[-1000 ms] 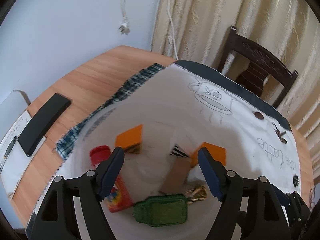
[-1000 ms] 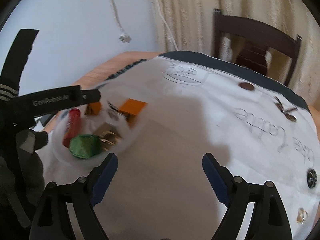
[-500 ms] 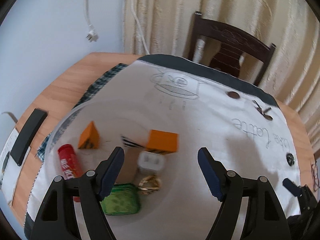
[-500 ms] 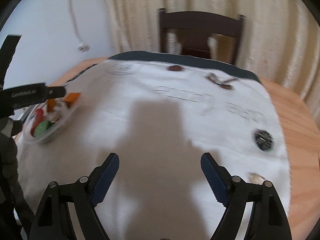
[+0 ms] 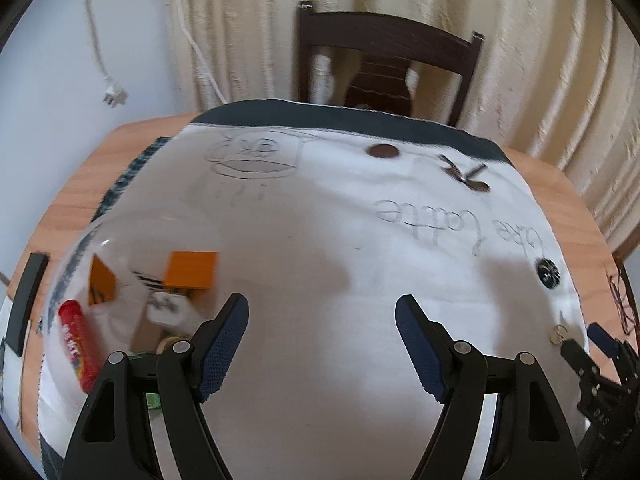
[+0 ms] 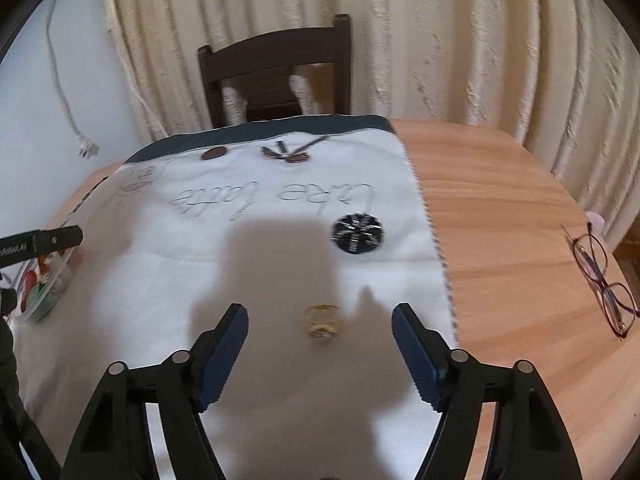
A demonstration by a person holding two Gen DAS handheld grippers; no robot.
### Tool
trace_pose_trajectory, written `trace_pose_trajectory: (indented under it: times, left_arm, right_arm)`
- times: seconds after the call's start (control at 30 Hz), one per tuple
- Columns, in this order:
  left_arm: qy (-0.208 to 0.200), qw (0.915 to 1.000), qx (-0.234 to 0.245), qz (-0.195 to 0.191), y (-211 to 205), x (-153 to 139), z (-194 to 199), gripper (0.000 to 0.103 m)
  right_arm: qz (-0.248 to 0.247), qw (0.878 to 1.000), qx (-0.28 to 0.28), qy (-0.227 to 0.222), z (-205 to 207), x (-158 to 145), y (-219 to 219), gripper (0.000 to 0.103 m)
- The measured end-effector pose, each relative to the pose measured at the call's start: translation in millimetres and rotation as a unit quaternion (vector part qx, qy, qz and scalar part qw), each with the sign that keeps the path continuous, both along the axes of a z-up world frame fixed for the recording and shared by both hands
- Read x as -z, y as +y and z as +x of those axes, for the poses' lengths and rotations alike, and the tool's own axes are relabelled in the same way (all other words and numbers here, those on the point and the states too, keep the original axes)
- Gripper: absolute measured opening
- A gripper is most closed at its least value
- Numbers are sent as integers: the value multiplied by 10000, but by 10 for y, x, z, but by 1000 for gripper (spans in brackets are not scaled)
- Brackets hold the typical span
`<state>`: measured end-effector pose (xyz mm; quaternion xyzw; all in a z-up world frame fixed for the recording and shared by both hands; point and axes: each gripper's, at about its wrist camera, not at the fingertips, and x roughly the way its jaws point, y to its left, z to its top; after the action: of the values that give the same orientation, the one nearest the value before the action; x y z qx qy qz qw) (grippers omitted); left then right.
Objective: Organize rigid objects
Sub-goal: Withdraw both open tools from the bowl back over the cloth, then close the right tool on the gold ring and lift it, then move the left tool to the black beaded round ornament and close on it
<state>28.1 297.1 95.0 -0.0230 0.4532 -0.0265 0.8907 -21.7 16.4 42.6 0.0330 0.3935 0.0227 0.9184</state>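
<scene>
Wooden table (image 6: pixel 500 208) under a white cloth (image 6: pixel 260 264). Right gripper (image 6: pixel 320 344) spread wide, empty, just short of a gold ring (image 6: pixel 322 322) lying on the cloth. Left gripper (image 5: pixel 322 336) spread, empty, beside a clear bowl (image 5: pixel 80 248) of small items left of the ring.

The left fingers (image 5: pixel 224 344) hide most of the green pouch (image 5: pixel 154 400) in the bowl (image 5: pixel 80 248).

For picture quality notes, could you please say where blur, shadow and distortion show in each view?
Left wrist: bowl contents smeared by motion blur, chair bowed by fisheye. Right wrist: a broad shadow crosses the cloth; gold ring and black brooch slightly soft.
</scene>
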Motion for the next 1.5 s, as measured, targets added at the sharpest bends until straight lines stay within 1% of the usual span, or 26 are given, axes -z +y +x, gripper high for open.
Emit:
trace_pose_trajectory:
  times: [0.03, 0.27, 0.53, 0.77, 0.83, 0.93, 1.07, 1.27, 1.5]
  left_arm:
    - [19, 10000, 50, 9, -48, 7, 2, 77]
    - [92, 9994, 314, 100, -310, 48, 16, 77]
    - [125, 9986, 497, 142, -463, 54, 74, 77]
    - [127, 9977, 654, 156, -601, 49, 114, 77]
    - [141, 9974, 687, 158, -636, 52, 126, 77]
    - [160, 9969, 751, 183, -699, 53, 156, 77]
    - [162, 9959, 864, 215, -813, 32, 191, 77]
    - [181, 9927, 1158, 292, -1083, 24, 282, 77]
    - [389, 9860, 1596, 290, -1513, 133, 428, 77]
  right_arm:
    - [1, 10000, 26, 7, 0, 11, -26, 73]
    - [-21, 9999, 39, 93, 60, 90, -99, 65]
    - [-109, 9995, -142, 264, 112, 183, -54, 43]
    - [-86, 9992, -220, 326, 137, 213, -42, 33]
    - [-89, 9990, -267, 333, 137, 214, -30, 28]
    - [-57, 9988, -336, 357, 132, 225, -24, 23]
    - [40, 9990, -304, 340, 124, 202, -64, 22]
    - [172, 9993, -221, 229, 73, 132, -177, 22]
    - [284, 9994, -59, 187, 51, 114, -348, 22]
